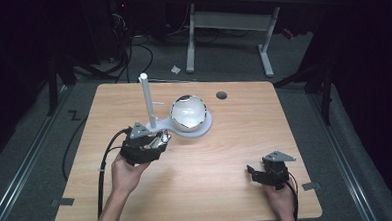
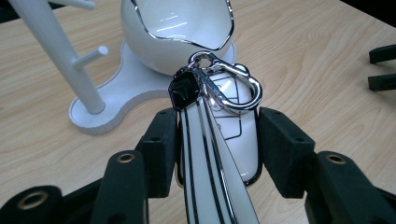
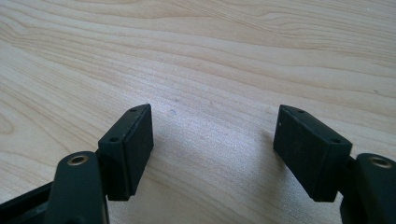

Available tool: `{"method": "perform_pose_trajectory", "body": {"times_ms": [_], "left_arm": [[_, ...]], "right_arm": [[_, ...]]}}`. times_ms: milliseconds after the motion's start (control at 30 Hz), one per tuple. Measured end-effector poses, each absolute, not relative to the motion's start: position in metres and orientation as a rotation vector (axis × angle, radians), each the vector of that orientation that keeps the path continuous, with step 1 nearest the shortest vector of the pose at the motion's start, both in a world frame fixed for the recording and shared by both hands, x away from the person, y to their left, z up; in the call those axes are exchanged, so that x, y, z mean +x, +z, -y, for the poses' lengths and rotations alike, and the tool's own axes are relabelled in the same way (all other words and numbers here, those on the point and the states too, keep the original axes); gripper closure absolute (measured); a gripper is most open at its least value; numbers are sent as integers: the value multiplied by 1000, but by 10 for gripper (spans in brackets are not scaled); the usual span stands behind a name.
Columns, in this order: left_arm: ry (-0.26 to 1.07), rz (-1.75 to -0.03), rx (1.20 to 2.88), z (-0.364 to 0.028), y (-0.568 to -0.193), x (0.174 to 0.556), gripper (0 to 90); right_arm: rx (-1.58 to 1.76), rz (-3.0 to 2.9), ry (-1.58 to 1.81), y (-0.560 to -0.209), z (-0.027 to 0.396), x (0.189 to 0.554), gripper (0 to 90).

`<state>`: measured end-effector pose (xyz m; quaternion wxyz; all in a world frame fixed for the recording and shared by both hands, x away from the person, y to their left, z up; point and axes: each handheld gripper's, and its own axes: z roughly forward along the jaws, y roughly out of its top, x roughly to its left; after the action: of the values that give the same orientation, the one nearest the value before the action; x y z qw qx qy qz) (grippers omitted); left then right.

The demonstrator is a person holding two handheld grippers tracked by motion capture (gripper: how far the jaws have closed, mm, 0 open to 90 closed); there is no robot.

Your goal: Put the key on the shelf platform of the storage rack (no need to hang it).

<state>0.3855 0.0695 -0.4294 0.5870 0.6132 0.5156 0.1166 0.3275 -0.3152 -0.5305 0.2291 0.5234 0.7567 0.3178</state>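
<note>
While the left gripper (image 1: 158, 141) is held above the wooden table (image 1: 226, 154), its two black jaws pinch a white key fob (image 2: 219, 154) with thin black lines and a chrome edge. In the left gripper view the fob stands between the pads (image 2: 285, 149) and touches both of them. A silver carabiner clip (image 2: 231, 86) and a small black emblem tag (image 2: 186, 89) are on its upper end. In the high view the person's left hand (image 1: 129, 171) comes from the bottom edge, with the forearm going forward and a little to the right. The gripper points toward the white stand (image 1: 192, 128), and the fob is just in front of the base of this stand, near it. I cannot tell if they touch. The stand carries an upright white post (image 1: 147, 100) with small side pegs and a round white bowl (image 1: 188, 112) with a shiny rim.

The right hand (image 1: 280, 199) is low at the near right part of the table, well apart from the stand. The right gripper (image 3: 212, 149) points forward and slightly left, close over the wood. Its jaws are spread wide, and between them is the bare table surface.
</note>
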Motion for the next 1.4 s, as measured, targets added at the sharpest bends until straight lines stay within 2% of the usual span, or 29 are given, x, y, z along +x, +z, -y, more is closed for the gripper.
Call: {"method": "perform_pose_trajectory", "body": {"times_ms": [533,1067,1400], "left_arm": [[204,-1152,1462,-47,-404,403,497],[135,-1159,1486,-24,-403,433,496],[144,-1150,1509,-5,-404,455,496]], "right_arm": [[1441,-2083,874,-530,315,328,288],[1439,-2082,876,-531,316,328,289],[1443,-2082,877,-531,316,327,289]]}}
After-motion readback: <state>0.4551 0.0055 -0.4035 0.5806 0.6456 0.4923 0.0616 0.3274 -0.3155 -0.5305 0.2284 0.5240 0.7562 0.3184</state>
